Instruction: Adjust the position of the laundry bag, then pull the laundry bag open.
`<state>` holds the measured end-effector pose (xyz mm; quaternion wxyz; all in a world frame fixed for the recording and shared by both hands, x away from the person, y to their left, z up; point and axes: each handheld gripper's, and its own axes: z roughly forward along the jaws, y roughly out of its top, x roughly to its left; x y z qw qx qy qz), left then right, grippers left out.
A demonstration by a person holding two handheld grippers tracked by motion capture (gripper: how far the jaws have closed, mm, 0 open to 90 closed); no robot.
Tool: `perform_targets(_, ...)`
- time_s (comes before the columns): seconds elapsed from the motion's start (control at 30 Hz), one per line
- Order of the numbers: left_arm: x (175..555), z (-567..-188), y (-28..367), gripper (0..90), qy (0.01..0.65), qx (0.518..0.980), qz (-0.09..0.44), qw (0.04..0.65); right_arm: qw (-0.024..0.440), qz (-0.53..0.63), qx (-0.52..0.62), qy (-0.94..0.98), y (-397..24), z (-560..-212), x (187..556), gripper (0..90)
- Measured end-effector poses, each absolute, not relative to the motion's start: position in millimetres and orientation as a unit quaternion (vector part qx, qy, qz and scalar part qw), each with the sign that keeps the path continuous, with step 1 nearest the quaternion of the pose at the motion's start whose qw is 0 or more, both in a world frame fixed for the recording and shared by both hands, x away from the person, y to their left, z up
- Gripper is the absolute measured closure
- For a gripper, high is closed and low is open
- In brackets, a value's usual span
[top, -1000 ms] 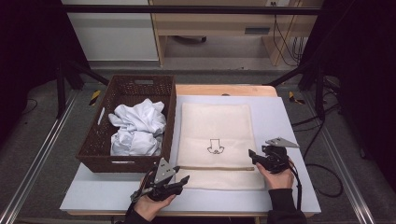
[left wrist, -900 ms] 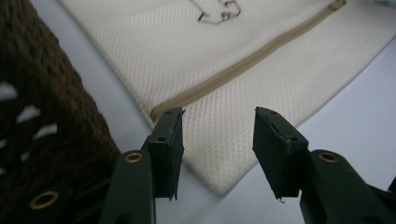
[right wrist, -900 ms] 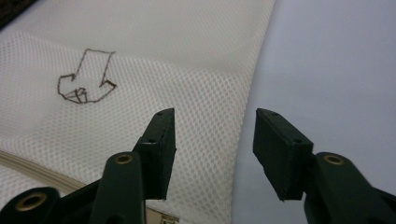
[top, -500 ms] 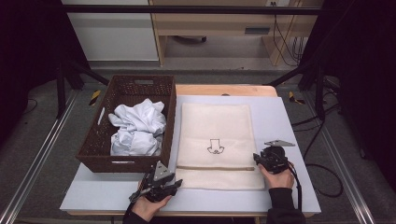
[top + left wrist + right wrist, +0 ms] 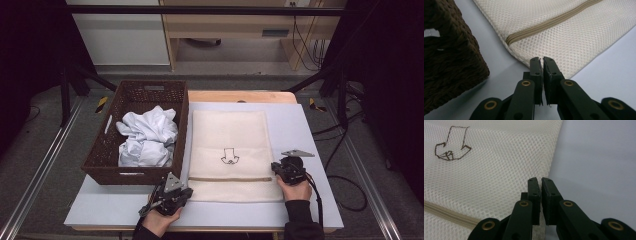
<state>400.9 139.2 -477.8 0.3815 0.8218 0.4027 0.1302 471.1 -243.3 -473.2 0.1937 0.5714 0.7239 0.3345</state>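
A cream mesh laundry bag (image 5: 230, 135) lies flat on the pale table mat, with a tan zip (image 5: 230, 178) across its near end and a small drawn arrow (image 5: 230, 156). My left gripper (image 5: 187, 192) rests at the bag's near left corner (image 5: 574, 32); its jaws have just been closing and stand shut (image 5: 541, 60). My right gripper (image 5: 275, 167) sits at the bag's right edge (image 5: 486, 170), its jaws also just closed and now shut (image 5: 540, 179). No fabric shows pinched between either pair of jaws.
A dark woven basket (image 5: 100, 150) holding crumpled white cloth (image 5: 147, 137) stands left of the bag, its corner (image 5: 449, 62) close to my left gripper. Bare mat (image 5: 310, 130) lies right of the bag. Metal rails run along both table sides.
Both grippers' jaws have gone from apart to together. Both hands stay in nearly the same spots at the bag's near end.
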Motion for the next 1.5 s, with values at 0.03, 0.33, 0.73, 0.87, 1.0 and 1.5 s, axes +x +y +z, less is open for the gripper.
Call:
perform_targets(0.03, 401, -478, 139, 85.5, 0.403, 0.822, 0.129, 0.380, 0.195, 0.336, 0.571, 0.724, -243, -473, 471, 85.7)
perform_targets(0.33, 402, -479, 140, 77.6, 0.403, 0.819, 0.137, 0.385, 0.196, 0.330, 0.573, 0.724, -244, -472, 468, 78.8)
perform_targets(0.73, 389, -459, 128, 51.3, 0.357, 0.820, 0.159, 0.419, 0.201, 0.380, 0.561, 0.708, -247, -461, 457, 53.6)
perform_targets(0.87, 390, -457, 123, 44.8, 0.348, 0.820, 0.161, 0.425, 0.207, 0.388, 0.561, 0.701, -248, -458, 452, 47.3)
perform_targets(1.0, 392, -455, 119, 40.2, 0.347, 0.816, 0.156, 0.435, 0.205, 0.403, 0.558, 0.696, -251, -456, 446, 44.4)
perform_targets(1.5, 407, -436, 79, 36.2, 0.322, 0.813, 0.151, 0.461, 0.209, 0.415, 0.559, 0.687, -259, -460, 433, 35.9)
